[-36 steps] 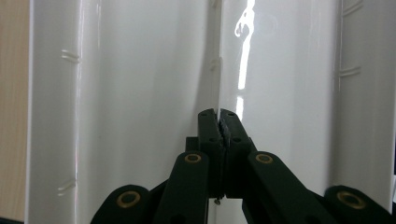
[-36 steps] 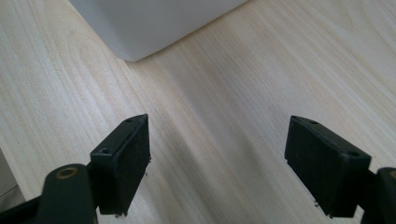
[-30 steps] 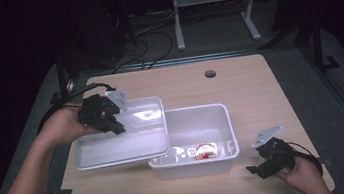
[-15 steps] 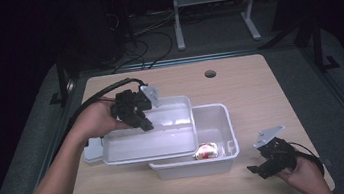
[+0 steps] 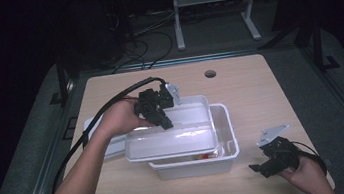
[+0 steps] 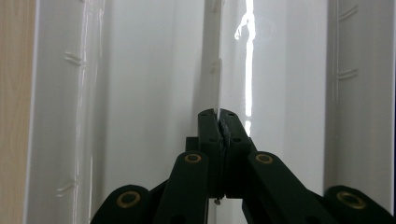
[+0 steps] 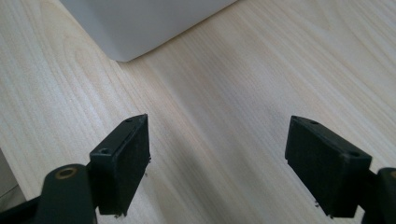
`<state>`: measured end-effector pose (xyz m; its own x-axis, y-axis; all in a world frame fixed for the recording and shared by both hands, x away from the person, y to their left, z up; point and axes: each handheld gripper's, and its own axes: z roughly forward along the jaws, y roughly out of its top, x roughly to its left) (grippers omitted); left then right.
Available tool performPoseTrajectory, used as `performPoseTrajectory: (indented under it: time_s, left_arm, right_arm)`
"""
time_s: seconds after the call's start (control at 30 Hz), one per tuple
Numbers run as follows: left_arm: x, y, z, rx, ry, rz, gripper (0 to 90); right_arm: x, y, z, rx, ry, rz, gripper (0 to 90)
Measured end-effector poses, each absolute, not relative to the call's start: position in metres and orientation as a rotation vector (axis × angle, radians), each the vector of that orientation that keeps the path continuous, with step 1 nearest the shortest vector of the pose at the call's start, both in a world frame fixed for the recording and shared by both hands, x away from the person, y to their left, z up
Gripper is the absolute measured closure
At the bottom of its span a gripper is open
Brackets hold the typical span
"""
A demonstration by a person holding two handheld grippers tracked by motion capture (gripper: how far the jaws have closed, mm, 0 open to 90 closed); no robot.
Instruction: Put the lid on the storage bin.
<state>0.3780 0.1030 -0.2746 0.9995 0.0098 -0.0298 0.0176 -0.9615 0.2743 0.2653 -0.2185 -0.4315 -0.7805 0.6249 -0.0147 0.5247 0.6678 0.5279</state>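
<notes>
A white plastic lid (image 5: 176, 141) hangs tilted over the left part of a white bin (image 5: 232, 142) in the high view. My left gripper (image 5: 160, 112) is shut on the lid's far rim. In the left gripper view the jaws (image 6: 218, 117) pinch a thin white edge of the lid (image 6: 149, 93). Small reddish items (image 5: 203, 156) show inside the bin under the lid's front edge. My right gripper (image 5: 269, 162) rests open on the table to the right of the bin, with bare wood between its jaws (image 7: 217, 163) and the bin's corner (image 7: 140, 23) ahead.
Another white tray or lid (image 5: 94, 126) lies on the wooden table (image 5: 260, 95) under the left forearm. A round cable hole (image 5: 210, 74) sits near the table's far edge. The left gripper's cable (image 5: 110, 105) arcs off to the left.
The left gripper has carried the lid to the right, from beside the bin's left end to over the bin. The right gripper has stayed where it was.
</notes>
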Motion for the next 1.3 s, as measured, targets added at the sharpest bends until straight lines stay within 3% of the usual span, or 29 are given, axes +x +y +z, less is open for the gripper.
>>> performPoseTrajectory:
  time_s: [1.03,1.07,1.3]
  left_arm:
    - [0.38,0.065,-0.297,2.836,0.001,-0.082,88.9]
    - [0.38,0.066,-0.293,2.819,0.006,-0.077,83.7]
    - [0.379,0.073,-0.288,2.839,-0.002,-0.067,76.3]
  right_arm:
    - [0.265,-0.216,-0.432,0.929,2.692,0.764,21.4]
    - [0.265,-0.216,-0.432,0.926,2.693,0.763,21.4]
    - [0.265,-0.214,-0.433,0.924,2.699,0.758,21.4]
